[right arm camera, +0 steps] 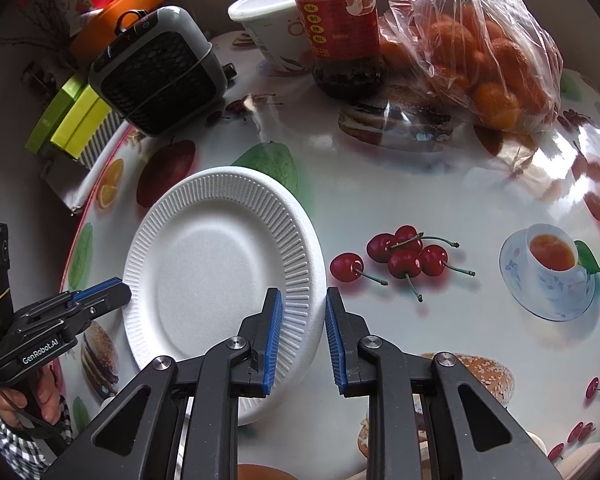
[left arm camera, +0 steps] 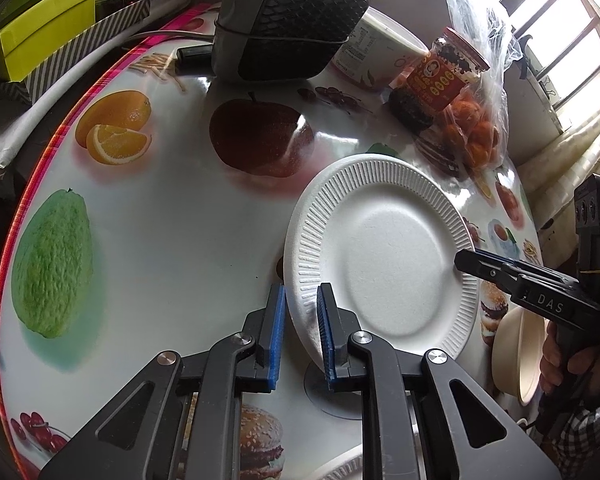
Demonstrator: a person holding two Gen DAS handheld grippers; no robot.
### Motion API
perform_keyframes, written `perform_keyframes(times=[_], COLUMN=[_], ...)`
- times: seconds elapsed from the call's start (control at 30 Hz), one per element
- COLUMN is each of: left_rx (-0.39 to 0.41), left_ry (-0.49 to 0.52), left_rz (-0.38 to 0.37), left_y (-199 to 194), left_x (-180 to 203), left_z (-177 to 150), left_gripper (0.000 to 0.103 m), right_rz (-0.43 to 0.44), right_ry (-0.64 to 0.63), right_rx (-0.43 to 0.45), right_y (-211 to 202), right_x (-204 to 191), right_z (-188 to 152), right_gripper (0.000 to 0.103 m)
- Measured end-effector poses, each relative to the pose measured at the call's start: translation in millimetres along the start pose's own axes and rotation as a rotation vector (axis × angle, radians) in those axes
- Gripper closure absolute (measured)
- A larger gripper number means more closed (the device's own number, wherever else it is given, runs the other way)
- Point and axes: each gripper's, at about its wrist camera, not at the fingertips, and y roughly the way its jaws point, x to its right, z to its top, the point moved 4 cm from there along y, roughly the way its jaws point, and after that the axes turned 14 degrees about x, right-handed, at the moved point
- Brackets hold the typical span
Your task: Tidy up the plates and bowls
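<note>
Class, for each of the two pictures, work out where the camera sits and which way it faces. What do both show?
Left wrist view: sits on the left tool, faces down over the table at the white plate, whose rim its pads grip; the right tool and a hand show.
Right wrist view: sits on the right tool, faces down, gripping the plate's opposite rim; the left tool shows.
Shared: plate, grey fan, sauce jar, bag of oranges.

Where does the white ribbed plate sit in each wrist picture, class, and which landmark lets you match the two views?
Left wrist view: the white ribbed plate is right of centre, above the near claw.
Right wrist view: the plate is left of centre.
Shared landmark: the red-labelled jar at the table's far side.
</note>
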Motion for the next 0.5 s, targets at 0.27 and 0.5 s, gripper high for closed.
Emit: perform_keyframes(times=[0.27, 0.5], left_rx=[0.017, 0.040], left_ry=[0.005, 0.024], left_rz=[0.001, 0.002], left_y=[-10.9, -25.6], left_x=[2.9, 7.1], left_z=[0.6, -2.8], left_gripper=[0.086, 0.086], right_rz=[0.006, 0.014], right_ry=[0.007, 0.000], right_rx=[0.015, 0.035], right_y=[-8.8, -26.6], right_x=[-1.5, -7.4], right_z=[0.1, -3.7], right_gripper=[0.082, 0.082])
